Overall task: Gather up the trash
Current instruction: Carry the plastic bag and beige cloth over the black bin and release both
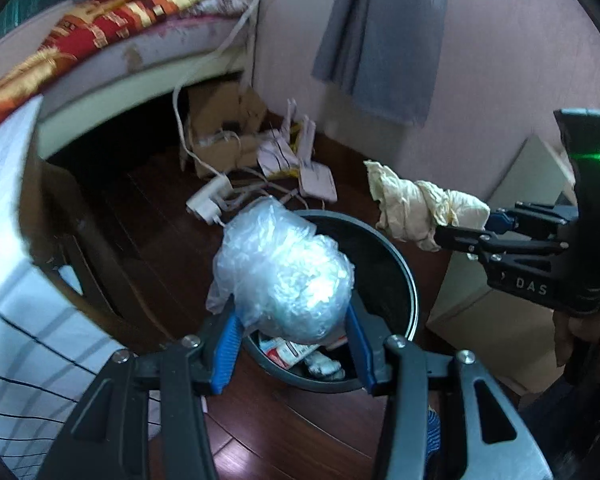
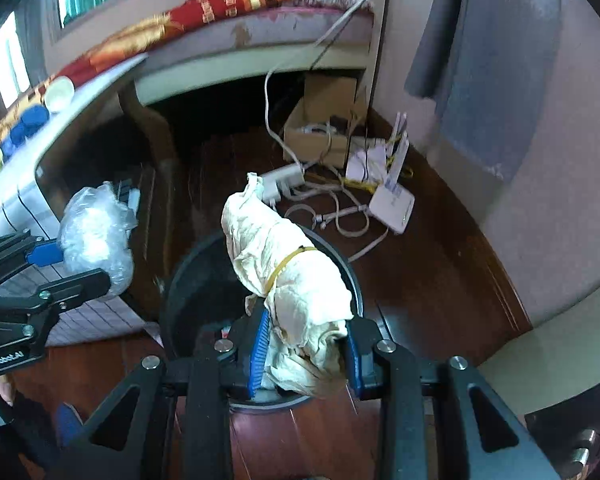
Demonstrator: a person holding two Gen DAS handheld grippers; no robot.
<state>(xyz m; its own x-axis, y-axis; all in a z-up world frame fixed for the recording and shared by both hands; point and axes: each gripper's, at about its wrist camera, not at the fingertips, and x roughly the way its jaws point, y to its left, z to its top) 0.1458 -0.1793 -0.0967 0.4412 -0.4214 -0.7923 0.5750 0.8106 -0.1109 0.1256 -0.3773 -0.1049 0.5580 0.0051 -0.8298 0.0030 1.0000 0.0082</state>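
Above the round black bin point(image 1: 396, 256), the left gripper point(image 1: 292, 344) clamps a crumpled clear plastic bag point(image 1: 284, 276), and the right gripper point(image 2: 306, 354) pinches a cream paper wad point(image 2: 292, 276) bound by a rubber band. Each load should probably be centred over the bin's opening before its jaws part.
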